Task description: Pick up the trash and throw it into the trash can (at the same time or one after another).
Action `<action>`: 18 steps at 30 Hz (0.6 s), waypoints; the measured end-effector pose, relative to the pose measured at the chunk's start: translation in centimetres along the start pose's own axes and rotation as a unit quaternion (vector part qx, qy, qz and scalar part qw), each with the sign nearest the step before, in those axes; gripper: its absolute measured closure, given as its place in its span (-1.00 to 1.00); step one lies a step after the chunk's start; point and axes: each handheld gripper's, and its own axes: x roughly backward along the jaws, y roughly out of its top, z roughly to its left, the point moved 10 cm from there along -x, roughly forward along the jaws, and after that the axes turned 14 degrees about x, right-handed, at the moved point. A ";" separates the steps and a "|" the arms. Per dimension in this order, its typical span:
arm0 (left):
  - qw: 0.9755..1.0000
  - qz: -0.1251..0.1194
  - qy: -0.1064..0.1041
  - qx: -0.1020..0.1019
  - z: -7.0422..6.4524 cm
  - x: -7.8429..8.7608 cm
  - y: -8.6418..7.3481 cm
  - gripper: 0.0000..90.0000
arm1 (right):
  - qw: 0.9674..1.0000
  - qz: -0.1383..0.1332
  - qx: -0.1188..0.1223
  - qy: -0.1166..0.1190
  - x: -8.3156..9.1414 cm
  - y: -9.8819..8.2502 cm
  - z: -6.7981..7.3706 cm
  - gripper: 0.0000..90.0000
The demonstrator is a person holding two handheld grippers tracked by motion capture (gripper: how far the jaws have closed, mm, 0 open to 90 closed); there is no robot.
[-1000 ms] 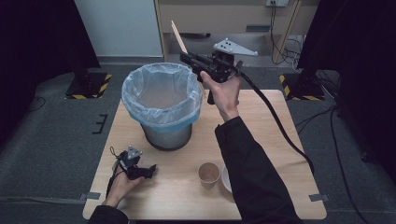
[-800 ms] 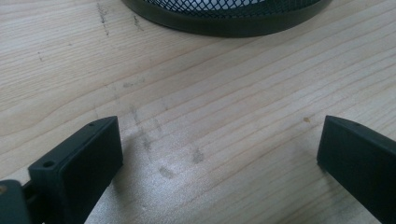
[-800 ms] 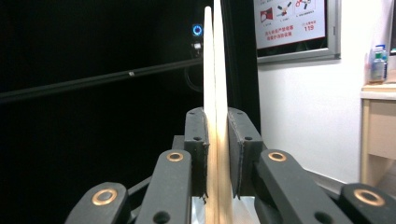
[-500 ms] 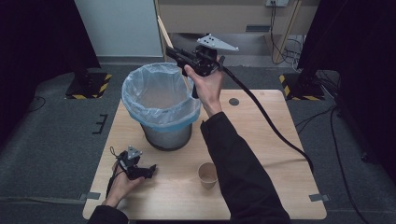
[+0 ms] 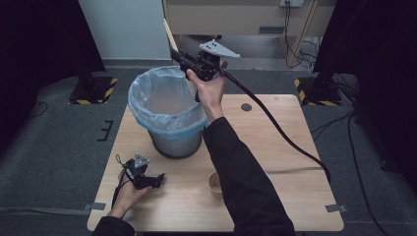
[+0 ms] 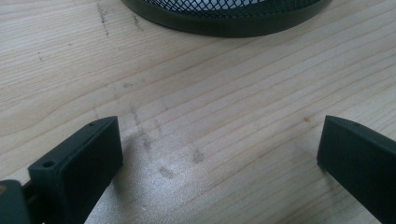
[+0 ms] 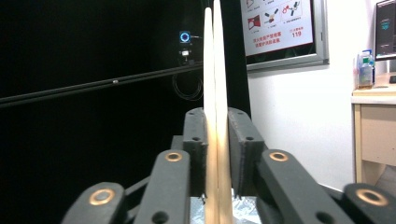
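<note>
A pair of pale wooden sticks (image 5: pixel 168 32) stands between the pads of my right gripper (image 5: pixel 176 54), held over the far rim of a mesh bin (image 5: pixel 169 142) lined with a pale blue bag. In the right gripper view the sticks (image 7: pixel 215 70) rise upright between the two pads, and my right gripper (image 7: pixel 217 121) still touches them. Its jaws have just been opening a little. My left gripper (image 5: pixel 157 181) rests on the table (image 5: pixel 275 147) in front of the bin, open. Nothing lies between the jaws of my left gripper (image 6: pixel 219 154), and the bin's base (image 6: pixel 224 23) is just ahead.
A small paper cup (image 5: pixel 215 183) stands on the table beside the right forearm. The right gripper's black cable (image 5: pixel 275 128) trails across the table's right half. A dark round hole (image 5: pixel 246 106) sits near the far edge. Grey floor surrounds the table.
The right hand has carried the sticks leftward and a little lower, to above the bin's far rim. The left gripper has stayed put on the table.
</note>
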 end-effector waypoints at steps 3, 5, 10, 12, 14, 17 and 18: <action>1.000 0.000 0.000 0.000 0.0 0.0 0.0 -1.00 | 1.000 0.002 0.000 0.000 -0.1 -0.1 -0.1 0.48; 1.000 0.000 0.000 0.000 0.0 0.0 0.0 -1.00 | 1.000 0.006 0.003 0.001 0.1 0.0 -0.1 0.41; 1.000 0.000 0.000 0.000 0.0 0.0 0.0 -1.00 | 1.000 0.005 0.008 -0.001 1.2 1.1 -0.3 0.23; 1.000 0.000 0.000 0.000 0.0 0.0 0.0 -1.00 | 1.000 0.009 0.013 0.001 1.9 1.6 -0.3 0.17; 1.000 0.000 0.000 0.000 0.0 0.0 0.0 -1.00 | 1.000 0.010 0.010 0.005 2.8 1.9 -0.2 0.13; 1.000 0.000 0.000 0.000 0.0 0.0 0.0 -1.00 | 1.000 0.014 0.015 -0.002 4.7 2.1 -0.4 0.05; 1.000 0.000 0.000 0.000 0.0 0.0 0.0 -1.00 | 1.000 0.016 0.018 -0.004 5.5 2.0 -0.4 0.04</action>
